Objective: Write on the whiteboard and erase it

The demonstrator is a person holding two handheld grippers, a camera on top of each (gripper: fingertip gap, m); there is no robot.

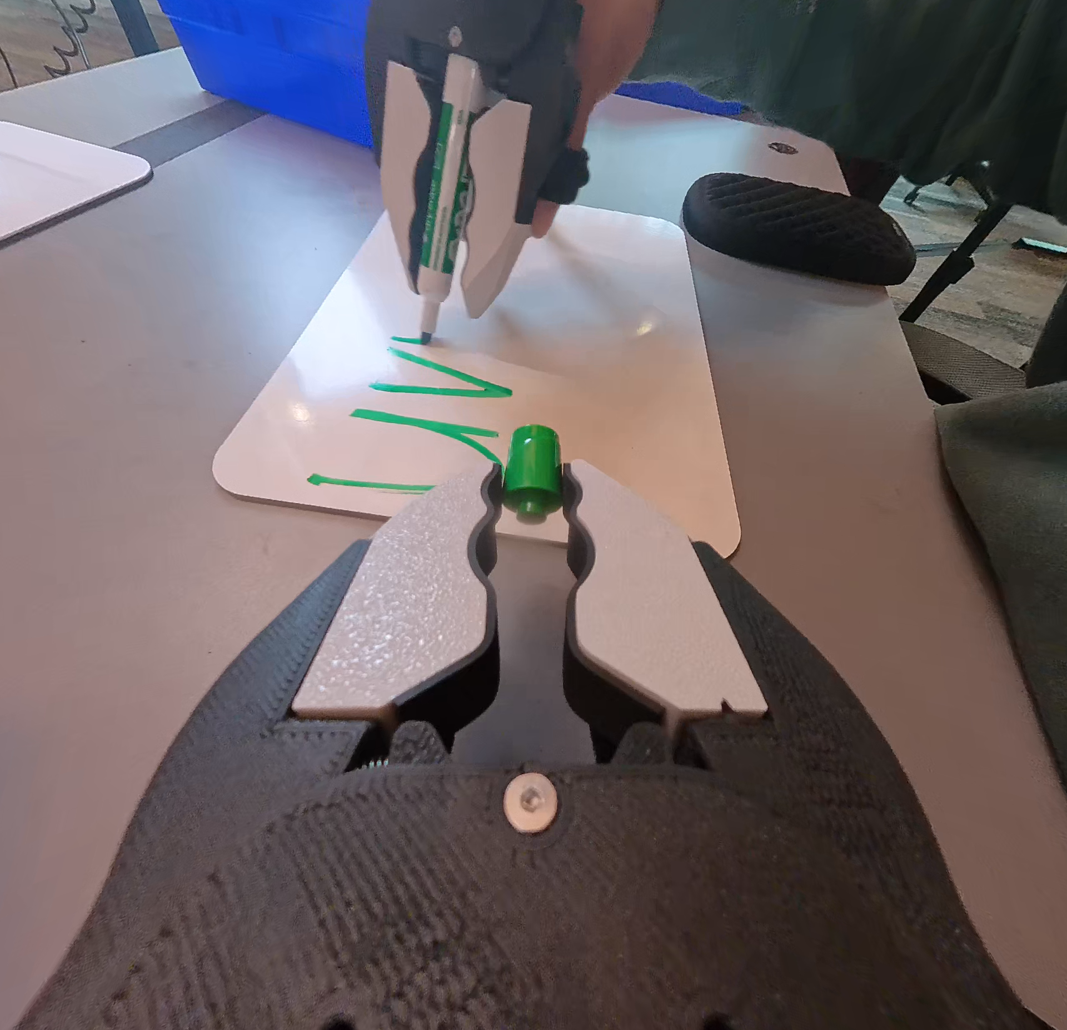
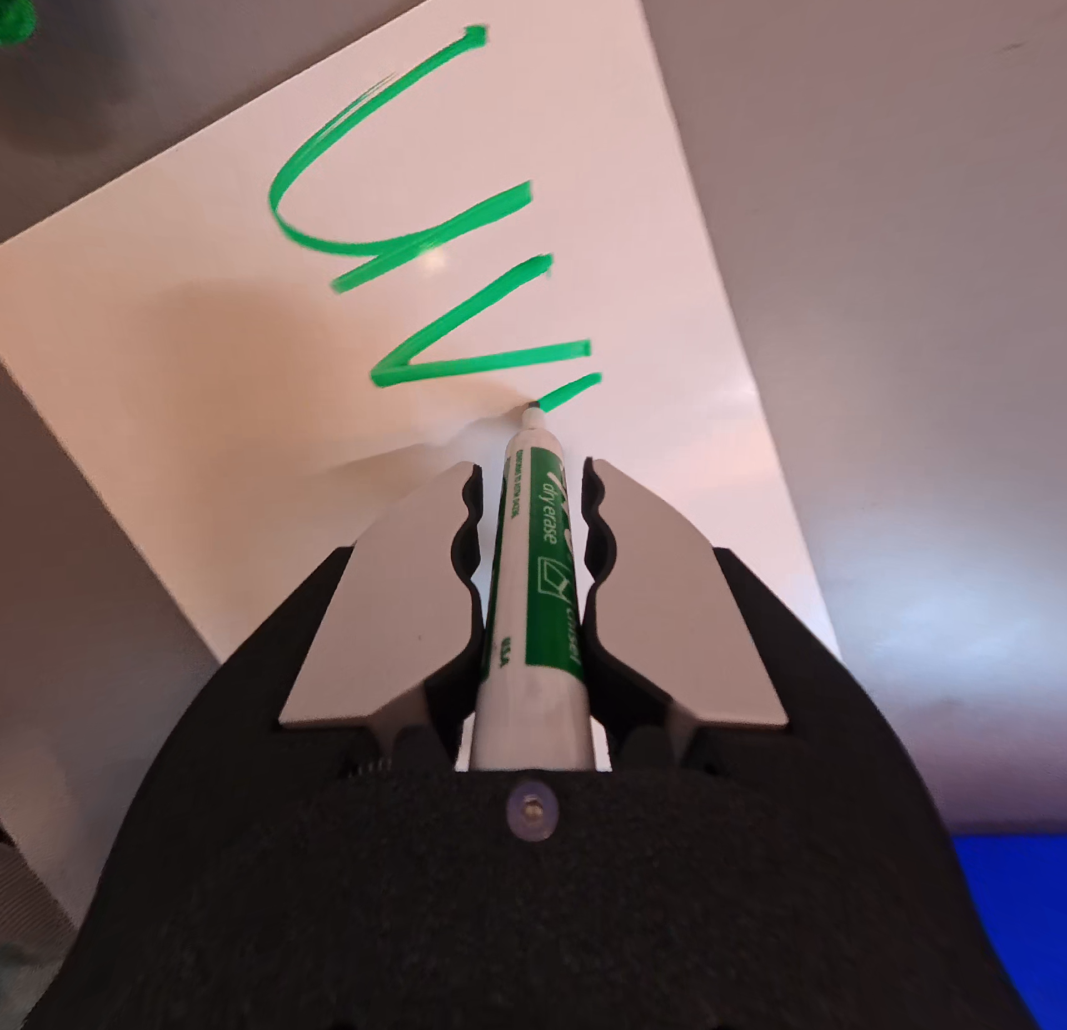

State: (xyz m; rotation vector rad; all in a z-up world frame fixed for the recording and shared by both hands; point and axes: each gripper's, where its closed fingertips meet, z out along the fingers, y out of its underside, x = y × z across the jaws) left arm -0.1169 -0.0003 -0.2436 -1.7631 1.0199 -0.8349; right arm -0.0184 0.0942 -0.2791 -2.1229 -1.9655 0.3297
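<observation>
- The right gripper point(image 2: 531, 468) is closed on a green and white marker point(image 2: 534, 586); the barrel is clamped between the wavy inner edges of the two fingers, near their base, while the fingertips stand a little apart on each side of it.
- The long axis of the marker runs along the fingers, and its tip point(image 2: 531, 412) points forward and down onto the whiteboard point(image 2: 173, 367), where it is touching the surface at the end of a short green stroke.
- In the left wrist view the same marker point(image 1: 444, 194) is seen steeply tilted, with the tip at the bottom and the back end hidden inside the black body of the gripper.
- The left gripper point(image 1: 531, 477) is closed on the green cap point(image 1: 532, 471) of the marker, which is pinched only at the fingertips; the rest of the jaws is left apart behind it.
- The closed end of the cap seems to point away from the camera, but this is not fully clear.
- Several green strokes point(image 1: 439, 390) are drawn on the whiteboard, which lies flat on a grey table point(image 1: 115, 425).
- A black oval eraser point(image 1: 797, 228) is placed beside the far right corner of the board.
- A blue bin point(image 1: 271, 38) is seen behind.
</observation>
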